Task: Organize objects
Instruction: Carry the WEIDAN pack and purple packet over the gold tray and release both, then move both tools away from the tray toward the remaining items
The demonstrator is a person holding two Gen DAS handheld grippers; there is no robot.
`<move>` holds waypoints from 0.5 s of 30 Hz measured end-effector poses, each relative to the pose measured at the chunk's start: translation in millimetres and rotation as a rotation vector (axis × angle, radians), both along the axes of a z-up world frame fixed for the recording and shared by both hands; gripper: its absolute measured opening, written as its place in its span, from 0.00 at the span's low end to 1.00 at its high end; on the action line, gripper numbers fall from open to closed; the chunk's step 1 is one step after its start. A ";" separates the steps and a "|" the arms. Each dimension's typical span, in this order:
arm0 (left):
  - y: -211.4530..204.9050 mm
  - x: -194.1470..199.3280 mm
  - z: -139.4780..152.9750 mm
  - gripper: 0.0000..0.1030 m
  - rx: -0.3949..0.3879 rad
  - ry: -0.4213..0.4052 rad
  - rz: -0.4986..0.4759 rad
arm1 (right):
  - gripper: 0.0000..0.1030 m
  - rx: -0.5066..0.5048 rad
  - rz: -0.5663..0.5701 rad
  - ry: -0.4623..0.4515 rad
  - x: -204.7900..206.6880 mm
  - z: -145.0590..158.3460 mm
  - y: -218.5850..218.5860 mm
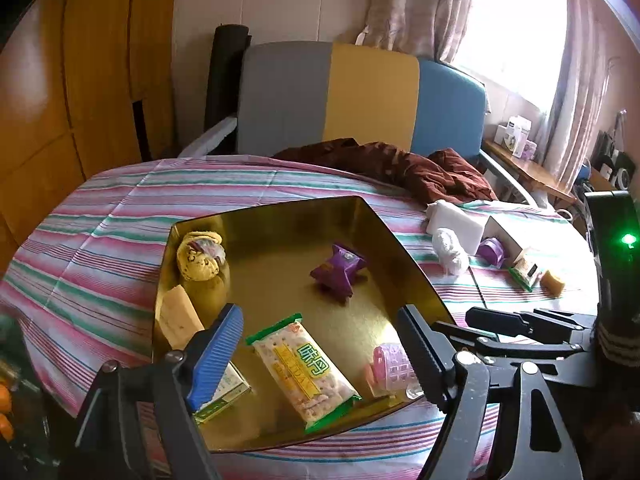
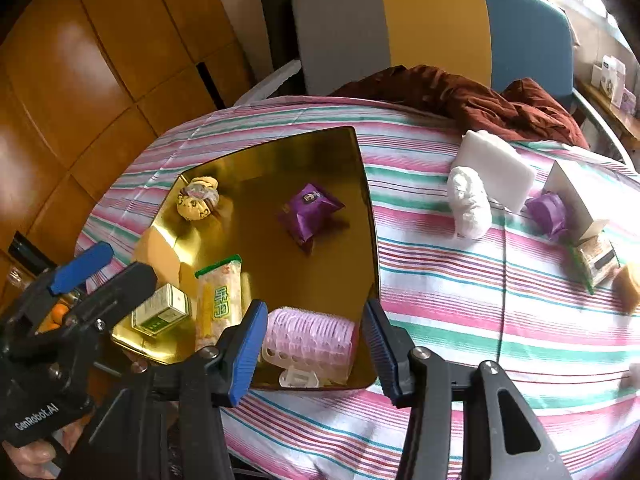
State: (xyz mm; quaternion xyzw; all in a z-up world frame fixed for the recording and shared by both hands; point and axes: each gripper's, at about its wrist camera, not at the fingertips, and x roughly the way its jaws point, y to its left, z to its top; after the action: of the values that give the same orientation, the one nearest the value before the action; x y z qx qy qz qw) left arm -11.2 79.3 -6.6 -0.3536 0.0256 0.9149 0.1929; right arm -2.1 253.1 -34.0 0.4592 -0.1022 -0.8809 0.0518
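My right gripper (image 2: 314,354) hangs with its blue-padded fingers spread wide on either side of the pink ribbed plastic hair roller (image 2: 310,338), which already lies in the near right corner of the shallow gold mirror-finish tray (image 2: 362,200); nothing is pinched, so I judge this item as placed and the sensible thing is to lift straight up, keeping the pads off the roller so it does not roll against the tray's low lip. My left gripper (image 1: 320,350) is likewise open and empty, poised above the tray's near edge. Inside the tray, taking the roller as my mark: the long cracker packet with green ends (image 2: 219,300) lies just beside it to the left, the small green-and-white box (image 2: 161,310) further left, a purple crinkled snack pouch (image 2: 308,210) well beyond it, and a yellow patterned cloth bundle (image 2: 198,198) in the far left corner, with a pale wedge near it that may be a sponge. Off to the right of the tray on the striped cloth wait a white crumpled wad (image 2: 468,204), a white foam block (image 2: 494,168) and a purple wrapped piece (image 2: 546,210).
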 end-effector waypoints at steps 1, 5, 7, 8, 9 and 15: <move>-0.1 0.5 0.2 0.78 -0.005 0.006 0.004 | 0.49 0.012 -0.005 0.002 1.5 -0.2 -0.1; 1.5 4.4 1.8 0.79 -0.023 0.030 0.010 | 0.49 0.046 -0.014 0.014 6.2 0.9 -0.8; 2.4 6.3 2.1 0.81 -0.028 0.038 0.009 | 0.49 0.052 -0.019 0.017 7.6 1.3 -0.6; 2.7 7.1 2.4 0.81 -0.029 0.040 0.007 | 0.49 0.054 -0.021 0.018 8.1 1.7 -0.3; 3.3 7.9 2.8 0.81 -0.030 0.042 0.005 | 0.49 0.055 -0.023 0.020 8.7 2.0 0.2; 6.6 12.7 5.6 0.82 -0.047 0.066 -0.002 | 0.49 0.052 -0.037 0.026 11.9 3.4 6.6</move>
State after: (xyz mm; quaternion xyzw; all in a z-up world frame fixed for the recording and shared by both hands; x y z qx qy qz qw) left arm 1.4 85.9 -1.0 -0.3275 0.0540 0.9251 0.1844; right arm 9.8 259.7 -30.5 0.4471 -0.0871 -0.8899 0.0250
